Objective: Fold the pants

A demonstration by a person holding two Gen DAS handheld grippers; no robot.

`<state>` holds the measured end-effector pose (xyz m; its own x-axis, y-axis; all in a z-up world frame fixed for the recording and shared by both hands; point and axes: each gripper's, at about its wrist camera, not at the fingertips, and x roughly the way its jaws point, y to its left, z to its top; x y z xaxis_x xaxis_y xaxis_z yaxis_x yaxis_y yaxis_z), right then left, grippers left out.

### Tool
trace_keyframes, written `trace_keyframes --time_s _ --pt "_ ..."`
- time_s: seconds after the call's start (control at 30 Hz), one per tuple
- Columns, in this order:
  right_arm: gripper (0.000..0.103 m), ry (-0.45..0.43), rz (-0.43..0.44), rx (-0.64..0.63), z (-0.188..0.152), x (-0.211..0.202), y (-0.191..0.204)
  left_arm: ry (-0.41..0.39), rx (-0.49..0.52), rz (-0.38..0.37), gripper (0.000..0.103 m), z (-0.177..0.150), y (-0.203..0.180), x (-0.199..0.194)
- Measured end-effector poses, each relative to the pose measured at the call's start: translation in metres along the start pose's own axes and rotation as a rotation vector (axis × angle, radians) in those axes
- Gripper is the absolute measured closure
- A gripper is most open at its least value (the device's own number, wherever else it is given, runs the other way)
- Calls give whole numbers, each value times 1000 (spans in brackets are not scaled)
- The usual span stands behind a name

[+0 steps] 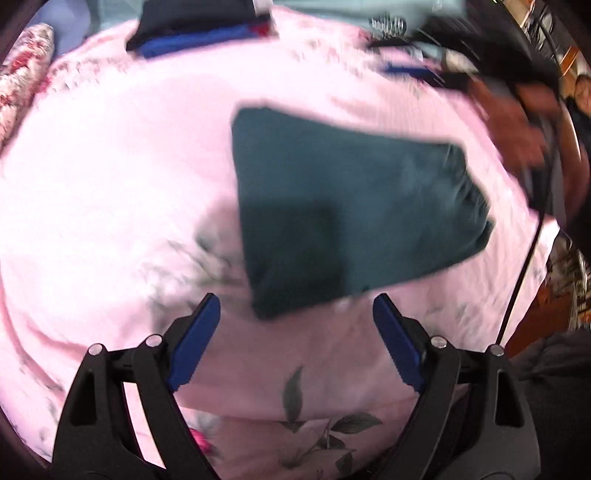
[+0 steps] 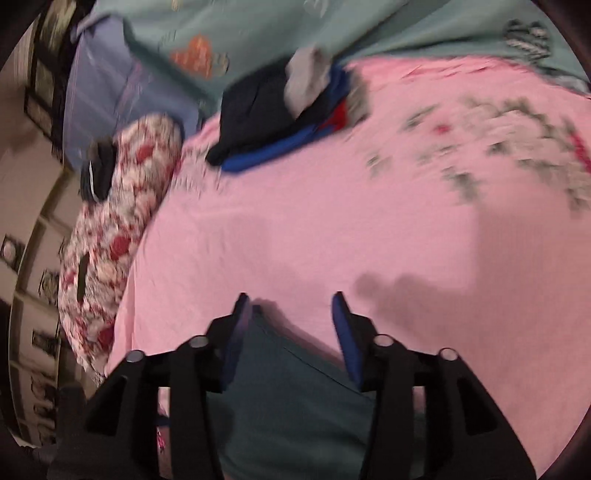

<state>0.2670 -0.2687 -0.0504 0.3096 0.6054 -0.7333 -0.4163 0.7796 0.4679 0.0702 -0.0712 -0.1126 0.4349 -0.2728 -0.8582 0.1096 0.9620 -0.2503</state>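
Observation:
Folded dark teal pants (image 1: 343,206) lie flat on the pink bedsheet (image 1: 110,184). My left gripper (image 1: 295,306) hovers just short of their near corner, its blue pads wide apart and nothing between them. In the right wrist view the same pants (image 2: 291,398) lie under the gripper's base, reaching up between the fingers. My right gripper (image 2: 290,299) stands open over the pants' edge; its pads do not press on the cloth. Beyond its tips there is only pink sheet (image 2: 332,221). A blurred hand (image 1: 517,122) shows at the pants' far right.
A pile of dark, blue, red and grey clothes (image 2: 288,118) sits at the far side of the bed. A floral pillow (image 2: 118,229) lies at the left edge, with a teal blanket (image 2: 258,33) behind. A black cable (image 1: 524,266) hangs at the right.

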Motion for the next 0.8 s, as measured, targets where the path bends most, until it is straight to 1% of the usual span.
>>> trace_keyframes --time_s 0.07,0.13,0.23,0.3,0.37,0.4,0.43,0.5,0.53,0.67,0.8 --pt "48 -54 -48 16 -11 -41 -19 -27 14 -30 16 17 -5 -9" --pt "48 -74 -98 59 -28 -70 -42 -30 47 -101 16 40 -22 -7" --pt "48 -77 -141 137 -56 -95 -71 -28 120 -163 16 67 -60 7" --pt "48 -74 -161 191 -74 -106 -89 -9 179 -195 16 80 -96 26" --pt "48 -64 -164 239 -89 -110 -102 15 199 -191 16 87 -122 47" --pt "48 -60 -158 253 -96 -111 -105 37 196 -183 16 88 -131 59" --pt "48 -59 -153 261 -101 -112 -106 70 183 -190 16 87 -140 71" --pt "48 -45 -134 259 -108 -112 -110 130 172 -225 16 83 -148 88" --pt "48 -37 -123 255 -111 -111 -111 142 193 -204 16 78 -153 94" --pt "48 26 -13 209 -111 -95 -113 78 315 -107 14 60 -166 97" --pt "48 95 59 165 -102 -65 -115 60 317 -69 14 57 -167 97"
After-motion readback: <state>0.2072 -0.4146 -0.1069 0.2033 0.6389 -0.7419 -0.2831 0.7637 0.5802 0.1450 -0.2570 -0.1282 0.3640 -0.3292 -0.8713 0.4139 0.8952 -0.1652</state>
